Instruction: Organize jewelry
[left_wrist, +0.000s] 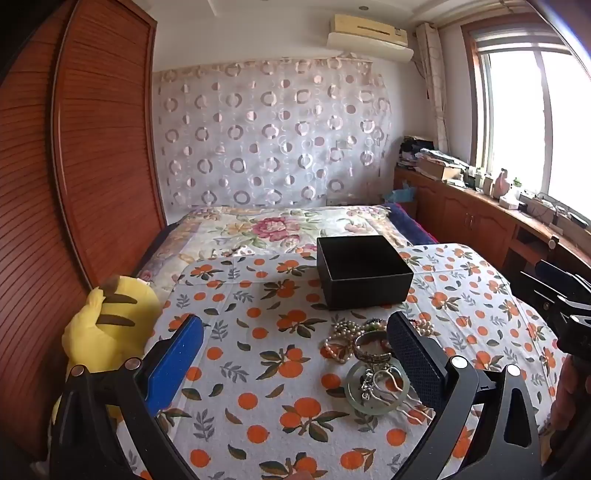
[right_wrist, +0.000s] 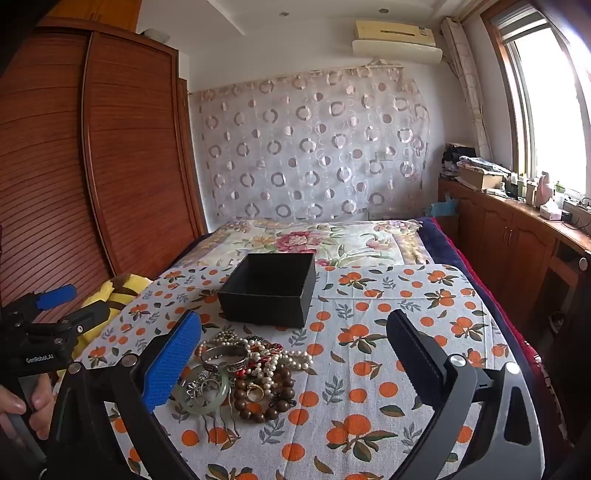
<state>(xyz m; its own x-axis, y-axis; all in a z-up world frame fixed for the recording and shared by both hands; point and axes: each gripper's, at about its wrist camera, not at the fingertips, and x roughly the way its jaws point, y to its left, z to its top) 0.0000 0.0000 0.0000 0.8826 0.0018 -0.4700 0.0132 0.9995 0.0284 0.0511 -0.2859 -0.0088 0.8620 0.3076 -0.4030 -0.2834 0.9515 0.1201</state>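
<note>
The jewelry (right_wrist: 240, 373) lay in one tangled heap just beside the right claw's (right_wrist: 295, 354) left finger, short of the box (right_wrist: 269, 291) beyond. Both claws were spread wide and empty, the left claw (left_wrist: 295, 354) with the heap by its right finger. A pinch there would likely drag pearls (right_wrist: 273, 363), bangle (right_wrist: 223, 354) and beads (right_wrist: 266, 400) up together and spill them over the cloth (right_wrist: 388, 369).

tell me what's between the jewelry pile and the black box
Only bare orange-print cloth. In the right wrist view a short strip of it separates the jewelry pile from the black box; nothing lies on that strip.
</note>
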